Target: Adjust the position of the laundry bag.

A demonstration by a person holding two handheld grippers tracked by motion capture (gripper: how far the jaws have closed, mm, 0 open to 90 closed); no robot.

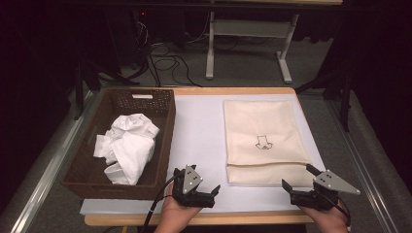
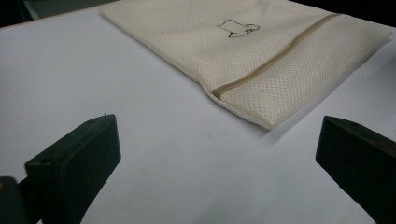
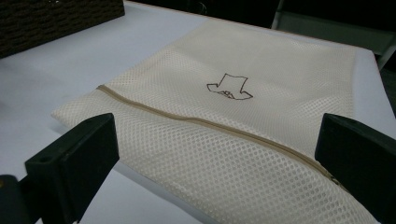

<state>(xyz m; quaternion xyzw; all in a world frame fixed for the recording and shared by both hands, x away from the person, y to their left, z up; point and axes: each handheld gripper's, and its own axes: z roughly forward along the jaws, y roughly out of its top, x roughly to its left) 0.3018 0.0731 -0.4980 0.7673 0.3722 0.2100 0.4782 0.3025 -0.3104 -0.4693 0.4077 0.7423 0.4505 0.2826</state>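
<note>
Lab-like recording room, dark curtains, loose floor cables [image 1: 165, 63], metal-framed table [image 1: 194, 94]

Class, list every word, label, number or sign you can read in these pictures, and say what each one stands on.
No words or numbers can be read.
Mesh laundry bag: a small outlined shirt drawing, a sign with no letters.
Basket: a white label on the far rim, too small and blurred to read.
White shirt in the basket: no readable print.
</note>
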